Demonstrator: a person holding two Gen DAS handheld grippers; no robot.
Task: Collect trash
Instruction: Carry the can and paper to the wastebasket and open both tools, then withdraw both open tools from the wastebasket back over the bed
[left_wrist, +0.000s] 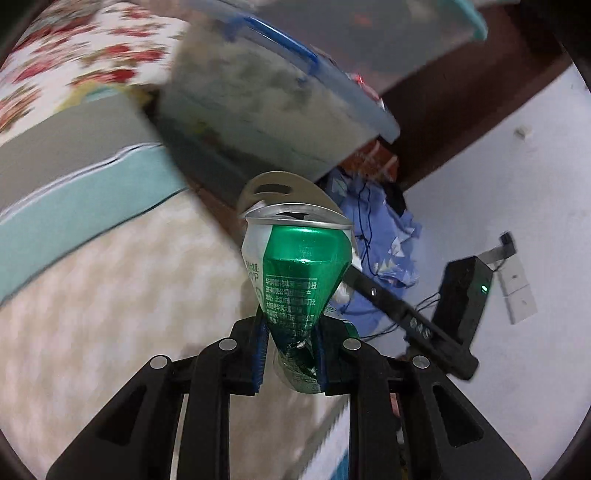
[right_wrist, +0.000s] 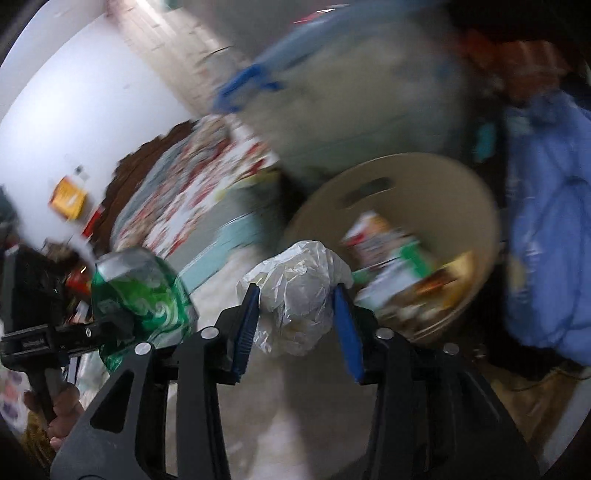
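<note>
Left wrist: fingers (left_wrist: 260, 354) pinch dented metal can (left_wrist: 299, 269).

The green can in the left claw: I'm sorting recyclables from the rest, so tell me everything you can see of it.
The crushed green aluminium drink can has a white side panel, small white printed text and a silver top rim with its pull tab bent up. Its lower body is pinched flat and torn between the blue pads of the left claw, which is shut on it; the wider top points away from the camera. Held in the air, it touches only the pads. The right wrist view shows its green swirl pattern.
</note>
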